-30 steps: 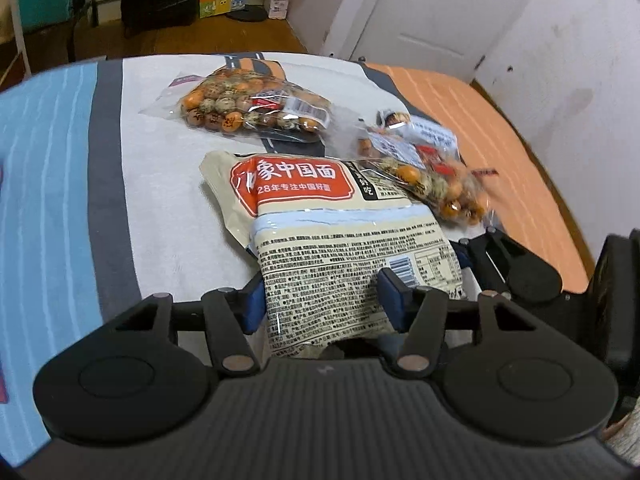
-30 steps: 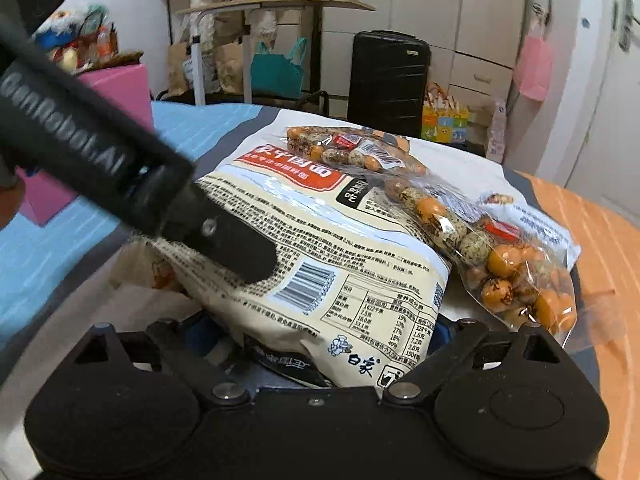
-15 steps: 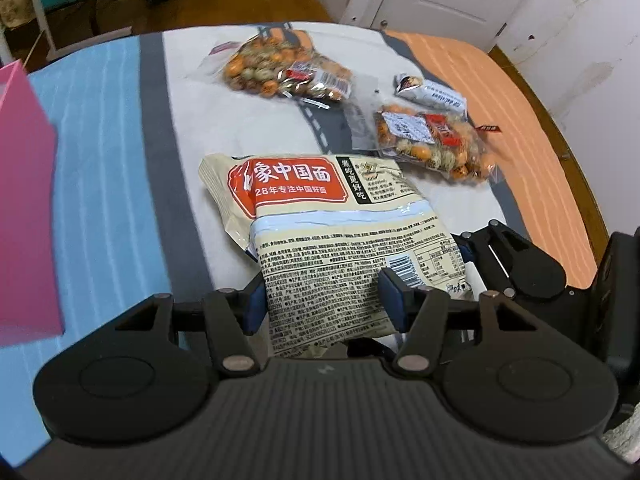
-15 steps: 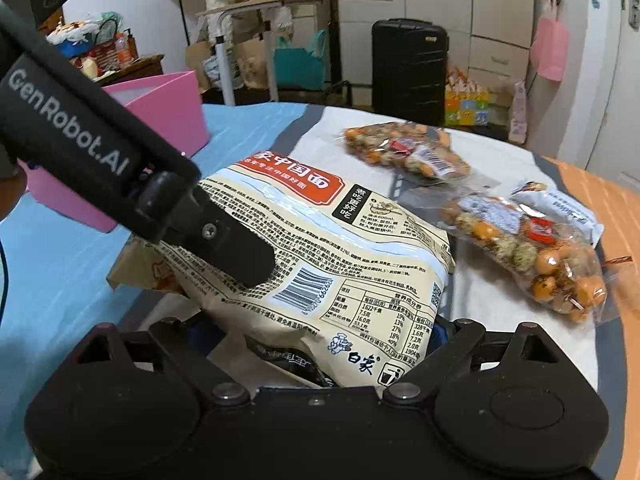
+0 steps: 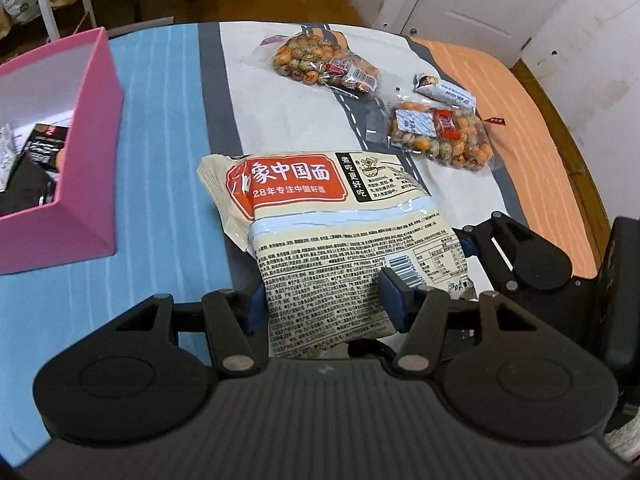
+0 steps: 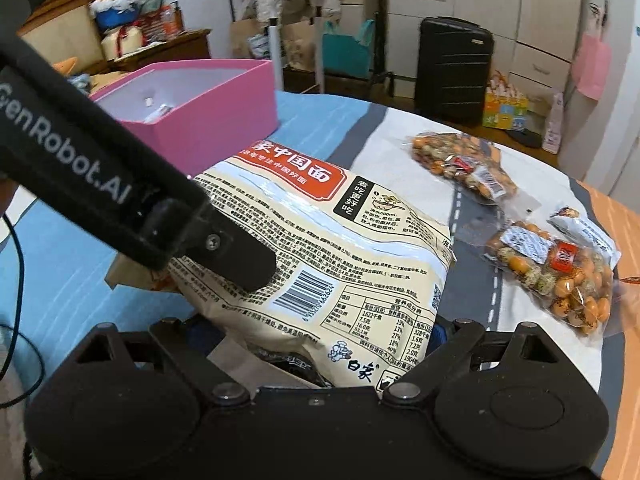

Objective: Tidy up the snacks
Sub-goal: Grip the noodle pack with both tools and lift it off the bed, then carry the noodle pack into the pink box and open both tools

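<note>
Both grippers, left and right, clamp the noodle pack; the pink box sits to its left, nearer the left one.

The noodle pack now hangs higher above the bed than a second ago. The pink box has come into the left wrist view, and the peanut bags look smaller, farther below.

Left gripper clamped, right gripper seemingly gripping wide, both angled down
</note>
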`<state>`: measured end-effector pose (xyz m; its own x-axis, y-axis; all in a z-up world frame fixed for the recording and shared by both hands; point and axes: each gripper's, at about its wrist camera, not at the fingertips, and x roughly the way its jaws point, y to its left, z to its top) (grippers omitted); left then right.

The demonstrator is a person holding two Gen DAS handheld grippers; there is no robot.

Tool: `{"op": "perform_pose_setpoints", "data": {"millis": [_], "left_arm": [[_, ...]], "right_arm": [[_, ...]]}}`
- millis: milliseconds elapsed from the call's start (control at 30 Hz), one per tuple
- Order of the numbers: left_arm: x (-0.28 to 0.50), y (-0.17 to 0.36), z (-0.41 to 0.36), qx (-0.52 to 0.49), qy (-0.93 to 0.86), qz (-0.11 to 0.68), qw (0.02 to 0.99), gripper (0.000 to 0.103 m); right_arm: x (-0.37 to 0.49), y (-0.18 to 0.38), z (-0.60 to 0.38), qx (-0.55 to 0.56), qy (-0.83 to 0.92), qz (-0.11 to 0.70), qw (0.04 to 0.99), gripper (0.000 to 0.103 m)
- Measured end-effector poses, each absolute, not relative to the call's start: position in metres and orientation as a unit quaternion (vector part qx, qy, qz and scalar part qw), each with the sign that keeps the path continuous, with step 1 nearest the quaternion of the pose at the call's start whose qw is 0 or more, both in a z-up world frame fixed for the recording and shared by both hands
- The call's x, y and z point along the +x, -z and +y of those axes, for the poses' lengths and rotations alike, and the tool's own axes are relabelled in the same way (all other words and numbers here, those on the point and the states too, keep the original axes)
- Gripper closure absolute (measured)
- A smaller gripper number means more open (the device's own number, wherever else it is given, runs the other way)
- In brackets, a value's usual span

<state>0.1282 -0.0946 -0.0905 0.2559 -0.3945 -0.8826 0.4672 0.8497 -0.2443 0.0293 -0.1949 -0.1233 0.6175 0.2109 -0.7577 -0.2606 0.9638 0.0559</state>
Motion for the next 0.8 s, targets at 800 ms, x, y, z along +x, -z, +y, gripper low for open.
{"op": "perform_pose_setpoints", "data": {"millis": [800], "left_arm": [[0.121,-0.001,0.018,-0.043,0.211,0.447,0.868,0.047]], "right_arm": [[0.065,0.028,-0.110,-0.180,-0.218,0.321,0.904,0.007]]}}
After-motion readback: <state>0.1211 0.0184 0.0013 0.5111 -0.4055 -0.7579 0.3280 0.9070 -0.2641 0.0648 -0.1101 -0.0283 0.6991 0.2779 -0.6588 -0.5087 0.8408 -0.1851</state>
